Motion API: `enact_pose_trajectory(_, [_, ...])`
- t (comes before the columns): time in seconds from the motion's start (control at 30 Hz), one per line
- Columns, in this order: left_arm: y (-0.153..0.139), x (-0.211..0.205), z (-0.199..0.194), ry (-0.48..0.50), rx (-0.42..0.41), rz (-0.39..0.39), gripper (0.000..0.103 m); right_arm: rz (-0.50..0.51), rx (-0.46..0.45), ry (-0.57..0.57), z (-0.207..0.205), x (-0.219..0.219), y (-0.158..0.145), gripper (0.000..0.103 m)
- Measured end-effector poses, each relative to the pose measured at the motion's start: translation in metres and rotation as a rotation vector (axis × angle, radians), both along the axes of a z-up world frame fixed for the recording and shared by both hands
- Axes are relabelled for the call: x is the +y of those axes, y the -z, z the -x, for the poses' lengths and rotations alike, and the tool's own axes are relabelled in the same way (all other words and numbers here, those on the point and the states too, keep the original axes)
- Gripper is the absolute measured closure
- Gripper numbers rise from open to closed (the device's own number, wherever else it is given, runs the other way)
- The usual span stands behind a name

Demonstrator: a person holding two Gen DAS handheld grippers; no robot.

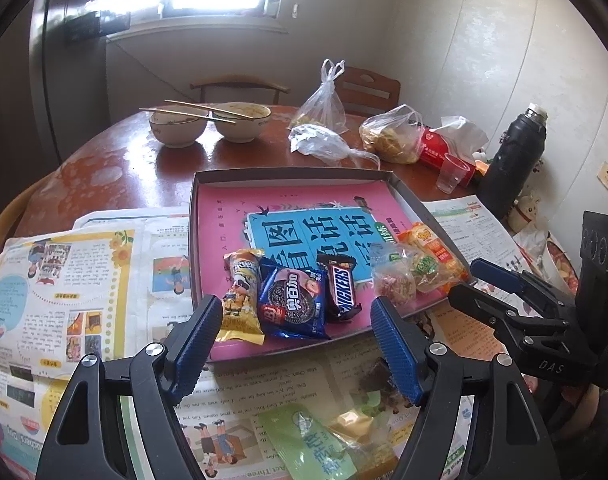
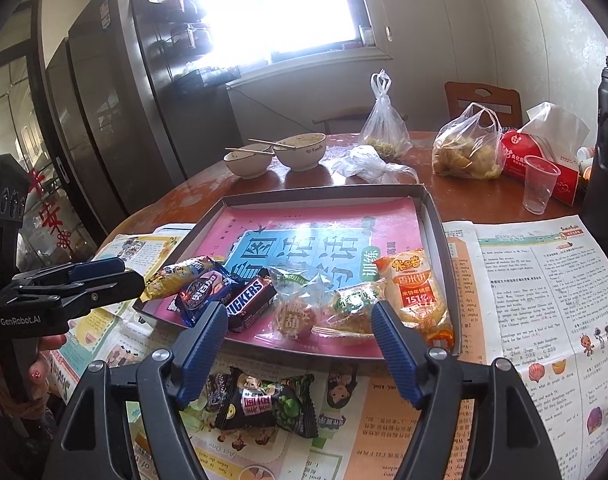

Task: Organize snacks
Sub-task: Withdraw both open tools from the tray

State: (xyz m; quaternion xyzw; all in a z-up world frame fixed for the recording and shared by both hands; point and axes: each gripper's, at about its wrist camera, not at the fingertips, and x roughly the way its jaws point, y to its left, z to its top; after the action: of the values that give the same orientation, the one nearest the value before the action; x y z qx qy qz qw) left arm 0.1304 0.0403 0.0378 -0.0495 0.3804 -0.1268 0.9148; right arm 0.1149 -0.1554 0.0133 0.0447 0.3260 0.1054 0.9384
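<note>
Filling the shallow grey cardboard tray (image 2: pixel 435 216) with loose snacks appears to be the step in hand, and it looks partly done: six packets lie in a row along the tray's near edge, just ahead of both grippers. Among them, just beyond the left gripper (image 1: pixel 296 320), are the blue crinkled foil biscuit packet (image 1: pixel 294 306) and the brown Snickers bar (image 1: pixel 341 286); ahead of the right gripper (image 2: pixel 300 328) lies the orange rice-cracker packet (image 2: pixel 417 300), close to its right finger.

Snacks remain outside the tray. A black-and-green foil sweet packet (image 2: pixel 264 400) lies on the newspaper-covered worktop (image 2: pixel 543 280), below and between the right gripper's fingers, and a pale green packet (image 1: pixel 315 444) lies under the left gripper.

Both grippers stand released, jaws well apart, with nothing held and no pad pressing on anything.

The next move probably calls for lowering the right gripper onto the black-and-green packet, pinching its crinkly wrapper, then lifting it over the tray's low wall.
</note>
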Motion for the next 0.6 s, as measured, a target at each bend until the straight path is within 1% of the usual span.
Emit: enact_pose_trajectory(0.6, [0.001,-0.003,0.031,0.0,-0.008,-0.022,0.025,0.016,-0.023,-0.023,0.02,0.008,-0.002,0.026])
